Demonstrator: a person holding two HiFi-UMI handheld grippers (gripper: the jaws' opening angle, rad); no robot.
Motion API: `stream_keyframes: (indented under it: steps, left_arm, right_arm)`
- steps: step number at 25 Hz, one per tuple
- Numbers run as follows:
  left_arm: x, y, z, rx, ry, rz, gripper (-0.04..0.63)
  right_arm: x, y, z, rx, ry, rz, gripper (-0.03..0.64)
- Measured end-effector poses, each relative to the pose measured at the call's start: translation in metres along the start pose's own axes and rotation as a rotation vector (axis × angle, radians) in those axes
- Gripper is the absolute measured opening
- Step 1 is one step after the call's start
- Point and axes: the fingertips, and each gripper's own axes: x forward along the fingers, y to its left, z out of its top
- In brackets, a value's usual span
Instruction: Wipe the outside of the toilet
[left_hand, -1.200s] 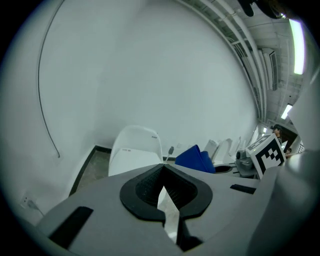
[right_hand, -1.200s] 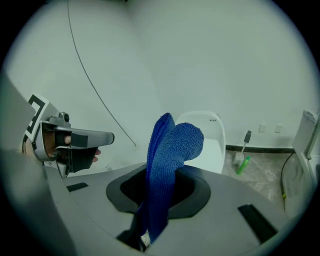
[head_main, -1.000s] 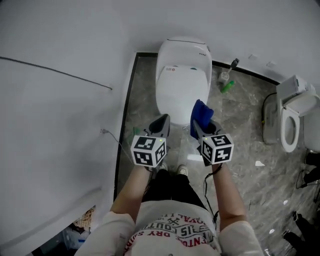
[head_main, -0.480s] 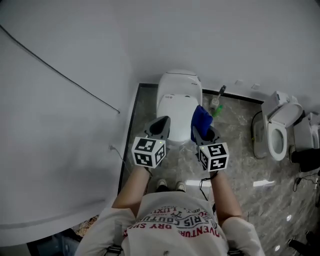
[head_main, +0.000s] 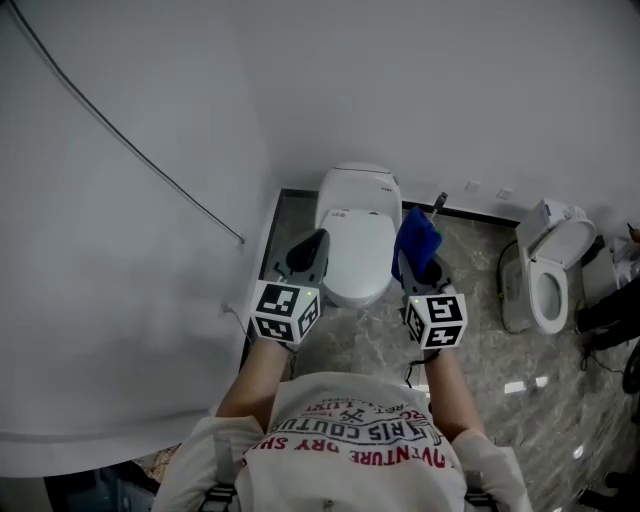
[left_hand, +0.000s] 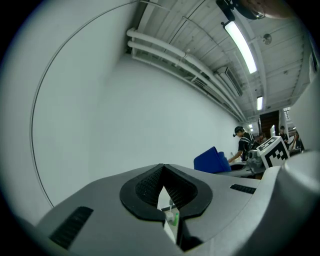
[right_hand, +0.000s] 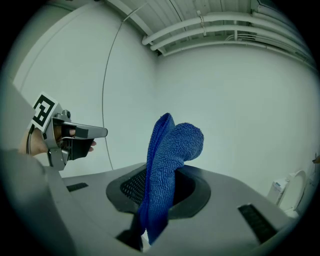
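1. Head view: the left claw (head_main: 308, 248) is clenched on nothing and is held just left of the toilet (head_main: 358, 235).
2. The right claw (head_main: 421, 262) grips a blue cloth (head_main: 415, 234), which stands up out of its jaws beside the toilet's right edge. Whether the cloth touches the toilet cannot be told here.
3. The toilet is white with its lid down. It backs onto the wall (head_main: 430, 90) and lies between the two claws.
4. A second toilet (head_main: 545, 280) stands well apart at the right with its lid up, on the same marbled floor (head_main: 470, 290).
5. A thin cable (head_main: 130, 150) runs slantwise across the left wall.
6. Left claw view: the jaws meet at their tips, and nothing is held between them.
7. The view points up at white wall and ceiling pipes (left_hand: 180, 57). The cloth (left_hand: 212, 161) and the right claw's marker cube (left_hand: 274, 151) show at the right. A person (left_hand: 243, 143) stands far behind them.
8. Right claw view: the jaws are closed on the cloth (right_hand: 172, 145). It is folded and rises above the tips, with a short end hanging below them.
9. The left claw (right_hand: 100, 132) shows at the left with its jaws together. The second toilet (right_hand: 292, 192) is at the lower right.
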Motion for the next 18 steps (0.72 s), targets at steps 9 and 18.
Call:
stream_keyframes:
  steps: [9,18]
  left_arm:
    - [0.001,0.010,0.003,0.028,-0.004,0.010,0.006]
    - [0.008,0.002,-0.001,0.078,-0.002,-0.004,0.006]
  right_arm:
    - [0.010,0.011,-0.003,-0.039,0.023,0.047,0.077]
    - [0.012,0.002,-0.007,-0.032,0.041,0.025,0.077]
